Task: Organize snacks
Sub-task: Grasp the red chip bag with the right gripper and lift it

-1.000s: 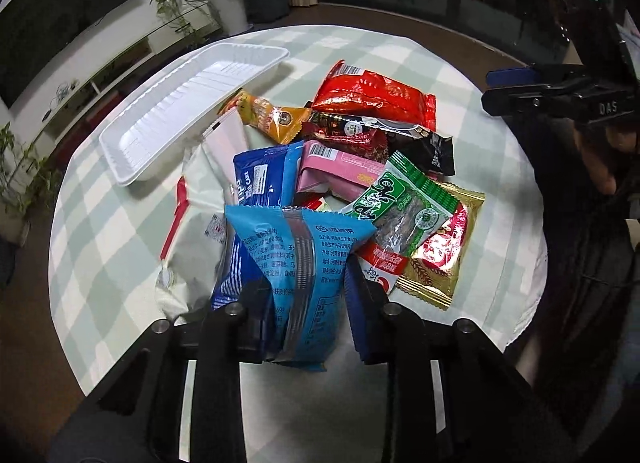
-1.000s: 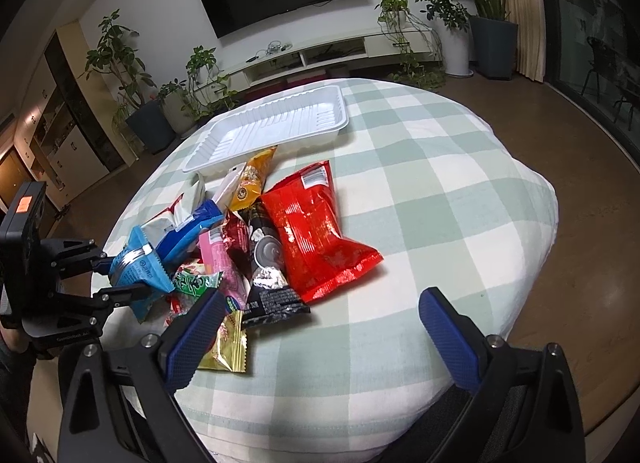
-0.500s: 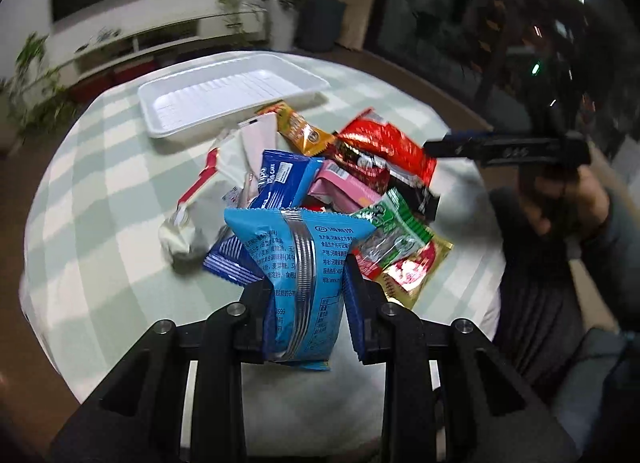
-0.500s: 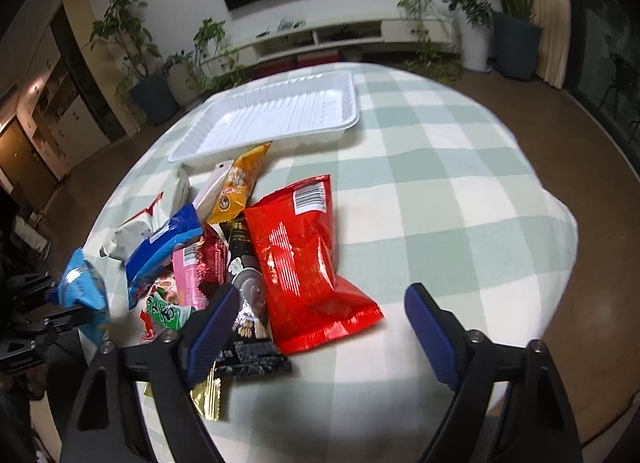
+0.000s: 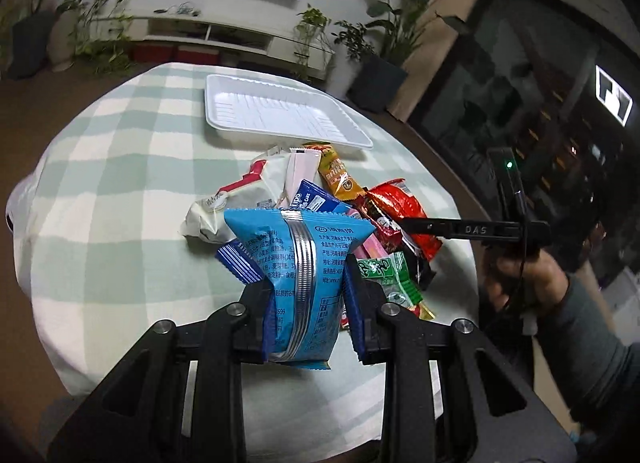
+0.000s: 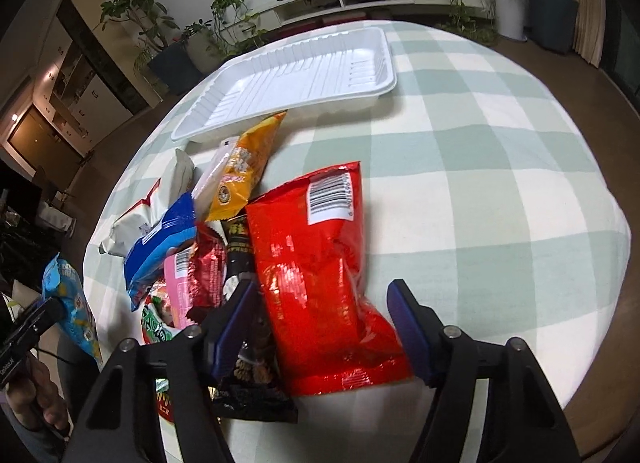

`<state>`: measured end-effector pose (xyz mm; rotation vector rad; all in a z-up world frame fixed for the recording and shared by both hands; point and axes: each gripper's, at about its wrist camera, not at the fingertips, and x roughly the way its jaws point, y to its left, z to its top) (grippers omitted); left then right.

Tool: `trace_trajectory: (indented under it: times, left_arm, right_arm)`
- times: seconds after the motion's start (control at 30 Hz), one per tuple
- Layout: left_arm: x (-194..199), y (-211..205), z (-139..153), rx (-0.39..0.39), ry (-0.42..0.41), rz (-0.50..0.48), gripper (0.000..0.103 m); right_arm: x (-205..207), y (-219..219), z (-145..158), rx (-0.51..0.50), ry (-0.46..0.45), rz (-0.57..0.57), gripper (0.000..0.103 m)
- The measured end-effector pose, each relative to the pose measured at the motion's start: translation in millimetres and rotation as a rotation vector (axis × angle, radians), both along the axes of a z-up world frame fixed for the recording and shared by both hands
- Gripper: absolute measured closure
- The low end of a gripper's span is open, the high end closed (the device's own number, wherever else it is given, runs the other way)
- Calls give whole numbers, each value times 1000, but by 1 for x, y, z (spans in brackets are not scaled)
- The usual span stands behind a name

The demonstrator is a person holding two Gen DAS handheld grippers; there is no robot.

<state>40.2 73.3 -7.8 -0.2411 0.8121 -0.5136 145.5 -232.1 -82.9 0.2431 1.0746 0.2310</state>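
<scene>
My left gripper (image 5: pixel 306 283) is shut on a light blue snack packet (image 5: pixel 298 255) and holds it above the table's near edge; the packet also shows at the far left of the right wrist view (image 6: pixel 70 303). My right gripper (image 6: pixel 320 311) is open, its jaws on either side of the lower part of a big red chip bag (image 6: pixel 316 263) in the snack pile. An empty white tray (image 6: pixel 296 75) lies behind the pile, also in the left wrist view (image 5: pixel 276 111).
The pile holds a white bag (image 5: pixel 244 199), a dark blue packet (image 6: pixel 160 243), an orange packet (image 6: pixel 244 171), a pink packet (image 6: pixel 180 283), a black packet (image 6: pixel 248 379) and a green packet (image 5: pixel 388 275). The round table has a green checked cloth (image 6: pixel 480 183). Plants and a TV bench stand behind.
My left gripper has lifted the light blue packet and swung left to face the tray. My right gripper has moved down and forward over the red chip bag.
</scene>
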Motion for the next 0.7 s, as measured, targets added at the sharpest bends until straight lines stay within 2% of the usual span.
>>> trace_trajectory:
  times: [0.2,0.33,0.5,0.7]
  left_arm:
    - [0,-7,-4,-9,20,-5,77]
    - [2,-8,-4,-15,23,-2,77]
    - [7,-3,-4,-37,35,11,77]
    - [16,13,6,-78,31,32,77]
  right_arm:
    - [5,3,-7,-13,17,34,48]
    - [4,1,-8,8,4,45,65]
    - [-1,-8,-5,52,-14,19,67]
    - [-8,-41,5,172,-41,-72,67]
